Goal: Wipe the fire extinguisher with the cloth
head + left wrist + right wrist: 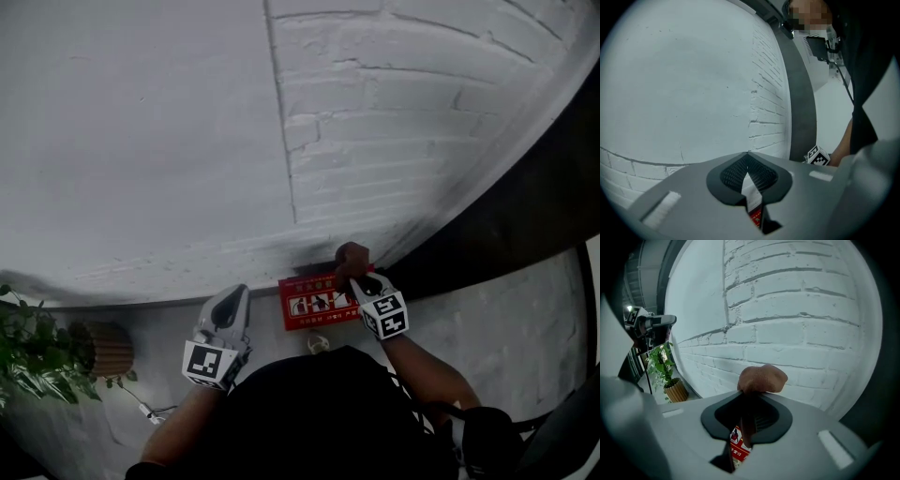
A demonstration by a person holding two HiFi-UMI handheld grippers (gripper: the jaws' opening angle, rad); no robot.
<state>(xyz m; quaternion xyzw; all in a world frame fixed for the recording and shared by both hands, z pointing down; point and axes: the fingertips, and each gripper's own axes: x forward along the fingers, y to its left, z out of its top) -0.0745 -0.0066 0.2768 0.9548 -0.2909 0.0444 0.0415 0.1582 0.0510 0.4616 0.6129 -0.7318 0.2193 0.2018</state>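
Red extinguisher box (314, 305) lengthwise along wall (375, 141), cloth (352, 255) in right hand-held gripper (356, 279)

The fire extinguisher box (314, 305) stands on the floor (525, 319) against the foot of the brick wall (394, 141), with the cloth (352, 255) (clamped in the right tool (358, 279)) above its right part, the left tool (232, 298) just left of it, and the potted plant (37, 352) farther left.
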